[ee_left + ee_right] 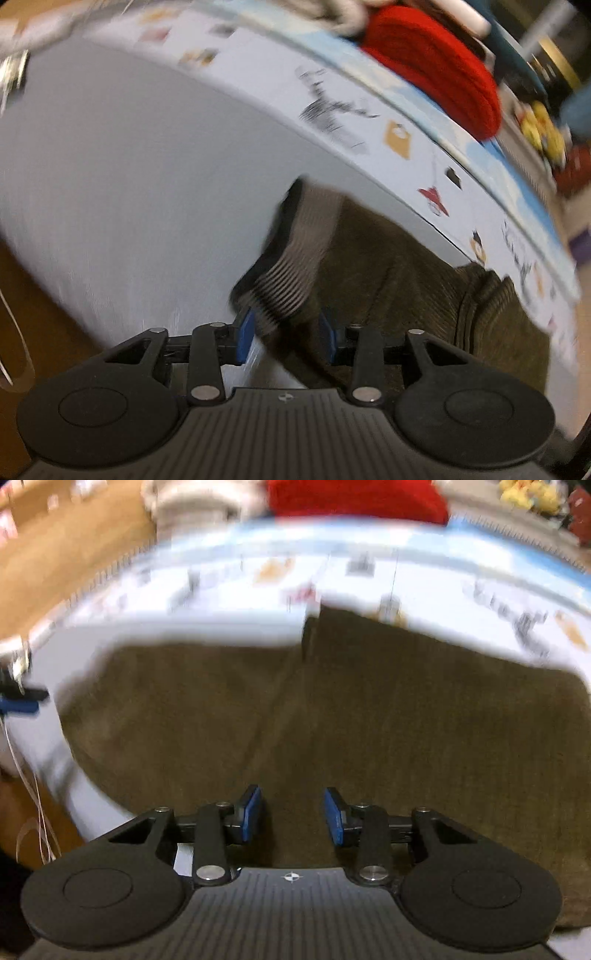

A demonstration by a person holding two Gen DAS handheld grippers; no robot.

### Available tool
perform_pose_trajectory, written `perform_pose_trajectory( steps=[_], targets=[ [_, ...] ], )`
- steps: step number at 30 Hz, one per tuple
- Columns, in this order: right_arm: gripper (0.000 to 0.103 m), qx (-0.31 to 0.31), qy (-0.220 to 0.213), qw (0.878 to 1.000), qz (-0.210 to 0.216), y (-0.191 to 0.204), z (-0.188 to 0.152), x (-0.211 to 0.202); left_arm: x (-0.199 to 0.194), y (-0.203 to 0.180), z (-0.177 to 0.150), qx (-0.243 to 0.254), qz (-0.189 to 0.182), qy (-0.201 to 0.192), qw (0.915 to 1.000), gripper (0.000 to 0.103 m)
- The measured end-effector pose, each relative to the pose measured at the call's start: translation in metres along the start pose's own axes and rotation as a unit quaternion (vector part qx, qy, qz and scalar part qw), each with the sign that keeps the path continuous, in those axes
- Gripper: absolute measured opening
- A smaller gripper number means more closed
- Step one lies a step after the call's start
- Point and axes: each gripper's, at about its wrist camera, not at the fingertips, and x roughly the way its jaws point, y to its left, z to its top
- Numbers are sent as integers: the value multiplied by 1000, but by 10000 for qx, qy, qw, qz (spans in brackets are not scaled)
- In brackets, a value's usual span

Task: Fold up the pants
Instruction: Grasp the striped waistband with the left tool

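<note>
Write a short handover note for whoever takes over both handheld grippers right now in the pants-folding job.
Left gripper: jaws apart, straddling the striped ribbed cuff of the olive-brown corduroy pants; blur hides whether the pads press on it.
Right gripper: open, empty, above the broad part of the pants.
Pants lie spread on the white table, in front of its printed border strip.
Done: pants laid out; no finished fold is clear.
Left: grip, fold, tidy.
</note>
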Motion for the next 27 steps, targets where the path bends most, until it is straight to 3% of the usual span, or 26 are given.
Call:
perform_pose_trajectory(
  steps=[4,8,13,19,25,27],
  targets=[
    [40,-14,-159,9999,68,1,3,-5,22,20,-9,-525,-198,391,9977,55],
    [40,-9,-41,9999,126,0,-4,-2,32,23,-11,-604,-295,222,9975,64],
    [40,-39,-69,9998,165,0,-6,-4,39,10,-8,-619,-309,-8,9976,66],
    [41,43,-80,9995,305,-6,-7,-3,29,3,-16,-809,-647,74,9946,83],
    [41,9,-101,9996,267,-3,-9,-2,42,16,-16,-1135,-271,62,9931,89],
    [41,-32,-108,9996,243,-2,-9,-2,47,7,-14,-883,-237,-109,9958,91]
  ],
)
